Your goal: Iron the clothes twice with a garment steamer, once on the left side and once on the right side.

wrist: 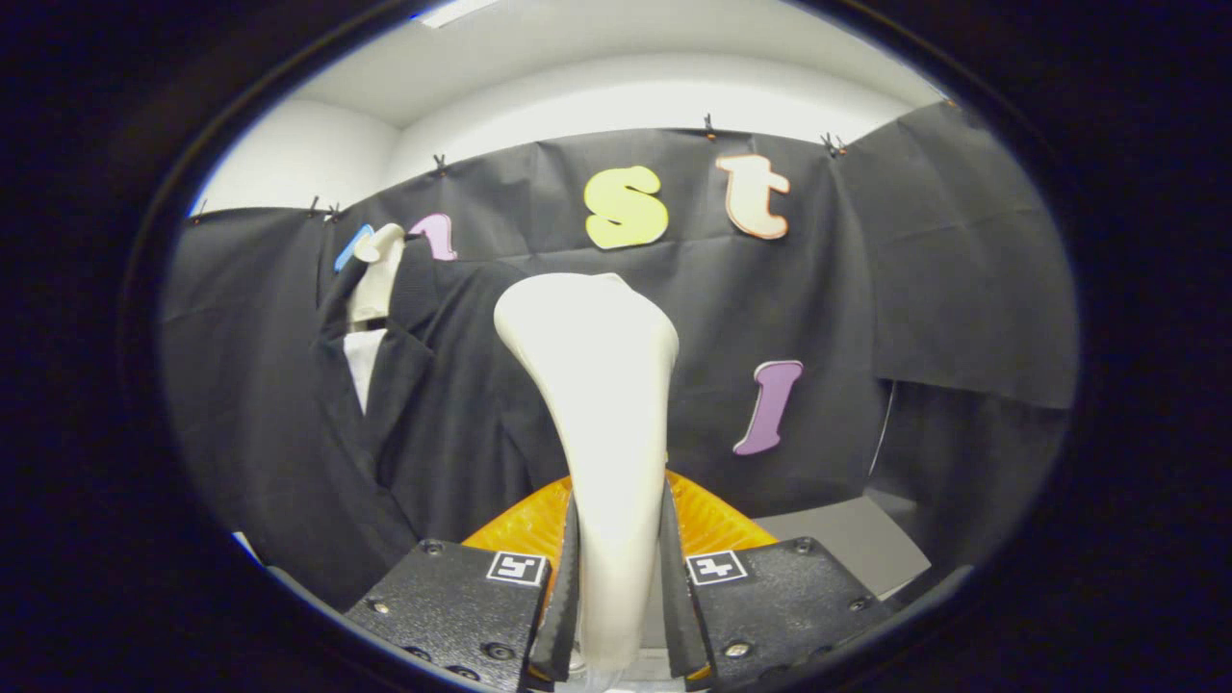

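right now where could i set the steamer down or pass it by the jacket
Gripper is shut on the steamer. Bare room: the grey tabletop right of the orange base, and open air right of the steamer, before the wall. Crowded on the left, where the jacket hangs close.

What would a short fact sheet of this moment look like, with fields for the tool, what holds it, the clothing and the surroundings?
tool: white garment steamer, upright, its wide head at the top
holder: hand-held gripper, both fingers pressed on the steamer's handle
clothing: dark suit jacket over a white shirt on a pale mannequin, beyond the fingers and to one side of the steamer
contact with clothing: cannot tell
below the steamer: orange ribbed object
backdrop: black cloth wall
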Tool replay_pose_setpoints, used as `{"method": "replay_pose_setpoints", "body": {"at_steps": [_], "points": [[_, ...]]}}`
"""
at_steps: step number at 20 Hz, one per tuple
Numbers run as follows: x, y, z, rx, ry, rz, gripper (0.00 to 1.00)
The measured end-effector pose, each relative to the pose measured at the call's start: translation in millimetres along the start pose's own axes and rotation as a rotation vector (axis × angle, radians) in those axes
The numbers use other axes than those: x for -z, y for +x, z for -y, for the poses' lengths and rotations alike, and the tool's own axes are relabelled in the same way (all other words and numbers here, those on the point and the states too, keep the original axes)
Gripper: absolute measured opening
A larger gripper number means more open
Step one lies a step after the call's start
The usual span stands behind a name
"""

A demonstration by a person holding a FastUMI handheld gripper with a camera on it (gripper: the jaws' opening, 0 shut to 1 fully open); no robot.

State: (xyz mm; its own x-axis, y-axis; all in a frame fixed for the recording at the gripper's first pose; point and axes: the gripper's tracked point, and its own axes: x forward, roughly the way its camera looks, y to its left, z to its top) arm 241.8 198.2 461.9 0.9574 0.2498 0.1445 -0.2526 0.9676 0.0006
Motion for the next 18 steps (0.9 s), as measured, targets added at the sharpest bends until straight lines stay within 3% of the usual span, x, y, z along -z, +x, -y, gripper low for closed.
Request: {"method": "replay_pose_setpoints", "body": {"at_steps": [7, 18], "points": [[-32, 23, -83, -0.01, -0.089, 0.05, 0.4], [-21, 43, -126, 0.067, -0.204, 0.054, 0.4]]}}
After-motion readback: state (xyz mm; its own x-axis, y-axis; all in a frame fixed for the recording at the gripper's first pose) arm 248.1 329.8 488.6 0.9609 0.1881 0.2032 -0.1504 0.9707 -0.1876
